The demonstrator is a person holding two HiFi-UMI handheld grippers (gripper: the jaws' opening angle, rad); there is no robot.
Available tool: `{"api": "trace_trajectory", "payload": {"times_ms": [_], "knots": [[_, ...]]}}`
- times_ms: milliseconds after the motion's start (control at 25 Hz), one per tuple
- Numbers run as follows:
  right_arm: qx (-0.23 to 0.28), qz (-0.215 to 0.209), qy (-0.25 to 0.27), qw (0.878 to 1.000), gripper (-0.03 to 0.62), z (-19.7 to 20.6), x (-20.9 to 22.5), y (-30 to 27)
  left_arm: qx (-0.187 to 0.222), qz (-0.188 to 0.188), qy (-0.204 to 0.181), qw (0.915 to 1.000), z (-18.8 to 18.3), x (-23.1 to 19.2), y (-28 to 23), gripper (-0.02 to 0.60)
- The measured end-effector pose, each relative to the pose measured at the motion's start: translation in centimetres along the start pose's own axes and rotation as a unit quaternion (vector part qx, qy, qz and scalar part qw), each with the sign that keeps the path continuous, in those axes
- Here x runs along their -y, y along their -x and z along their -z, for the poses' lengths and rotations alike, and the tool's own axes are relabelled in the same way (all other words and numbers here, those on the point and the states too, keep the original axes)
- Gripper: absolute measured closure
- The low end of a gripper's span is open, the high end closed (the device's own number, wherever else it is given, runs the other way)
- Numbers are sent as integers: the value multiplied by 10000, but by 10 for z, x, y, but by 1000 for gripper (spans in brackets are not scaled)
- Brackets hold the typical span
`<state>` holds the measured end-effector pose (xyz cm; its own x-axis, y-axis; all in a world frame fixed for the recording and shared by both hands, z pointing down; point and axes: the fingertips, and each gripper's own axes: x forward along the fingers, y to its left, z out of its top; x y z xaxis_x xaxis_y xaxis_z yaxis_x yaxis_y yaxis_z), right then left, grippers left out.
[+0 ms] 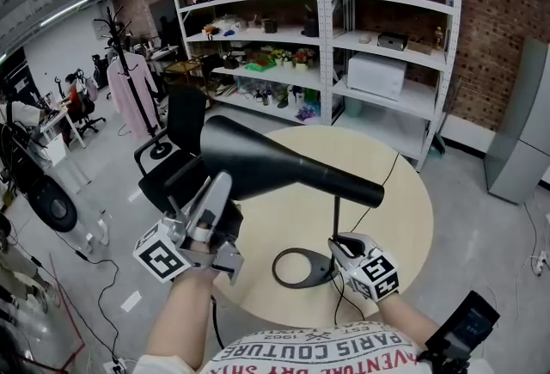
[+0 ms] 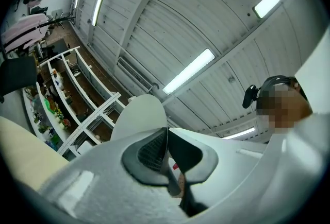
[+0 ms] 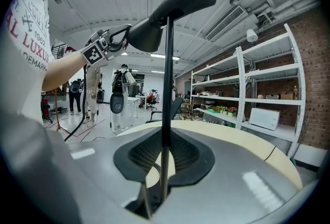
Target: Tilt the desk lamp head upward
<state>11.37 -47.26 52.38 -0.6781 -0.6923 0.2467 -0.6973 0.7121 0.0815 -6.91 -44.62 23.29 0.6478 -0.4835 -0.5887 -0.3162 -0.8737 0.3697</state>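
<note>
A black desk lamp stands on the round beige table point(image 1: 404, 200). Its cone-shaped head point(image 1: 258, 162) reaches left from a thin upright stem point(image 1: 335, 217) on a ring base point(image 1: 301, 269). My left gripper point(image 1: 222, 185) is shut on the rim at the head's wide end. In the left gripper view the pads point(image 2: 149, 151) pinch that thin edge, and the shade's pale inside point(image 2: 139, 115) rises beyond them. My right gripper point(image 1: 337, 245) is shut on the stem just above the base. The right gripper view has the stem point(image 3: 166, 89) running up between the jaws to the head point(image 3: 170, 6).
White shelving point(image 1: 344, 37) full of small items lines the brick wall behind the table. A black office chair point(image 1: 176, 149) and a coat rack point(image 1: 129, 88) stand at the left. The lamp's cable point(image 1: 387, 174) trails over the table's far edge. A grey cabinet point(image 1: 524, 131) stands at the right.
</note>
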Motion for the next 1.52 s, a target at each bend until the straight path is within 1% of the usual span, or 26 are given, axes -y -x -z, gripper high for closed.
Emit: {"api": "trace_trajectory", "payload": {"times_ms": [240, 520, 600, 680, 800, 880, 960, 1080, 1160, 1200, 1280, 1320, 1400, 1520], "knots": [[3, 26, 25, 10000, 549, -3, 1, 2, -17, 67, -101, 9999, -6, 6, -10, 575], [-20, 40, 25, 10000, 549, -1, 5, 1, -70, 51, -139, 9999, -4, 5, -14, 575], [-30, 17, 9, 10000, 549, 0, 4, 0, -72, 8, -265, 9996, -4, 3, -12, 571], [-52, -21, -32, 10000, 548, -1, 3, -1, -65, 42, -440, 9990, -6, 4, -10, 565], [-140, -121, -172, 9997, 543, 0, 4, -1, -53, 113, -579, 9982, -9, 5, -10, 519], [-128, -108, -174, 9997, 540, -3, 6, 2, -61, 62, -660, 9978, -10, 2, -6, 491], [24, -6, -170, 9999, 533, -12, 9, 9, -93, -41, -693, 9975, -9, -2, 4, 473], [312, 170, -300, 9989, 526, -29, 14, 27, -210, -274, -682, 9971, 0, -10, 25, 468], [372, 275, -463, 9979, 526, -36, 13, 44, -432, -513, -827, 9943, 12, -12, 44, 477], [393, 311, -551, 9972, 526, -40, 9, 54, -629, -669, -962, 9911, 20, -11, 54, 485], [467, 320, -676, 9961, 528, -50, -8, 74, -1170, -938, -1245, 9808, 42, -4, 73, 581], [503, 293, -688, 9959, 530, -56, -21, 84, -1456, -971, -1305, 9759, 55, 3, 81, 581], [559, 178, -613, 9964, 534, -68, -52, 100, -1953, -850, -1265, 9688, 82, 22, 95, 581], [731, -115, -495, 9960, 586, -92, -106, 121, -2564, -407, -1264, 9574, 117, 62, 115, 581]]}}
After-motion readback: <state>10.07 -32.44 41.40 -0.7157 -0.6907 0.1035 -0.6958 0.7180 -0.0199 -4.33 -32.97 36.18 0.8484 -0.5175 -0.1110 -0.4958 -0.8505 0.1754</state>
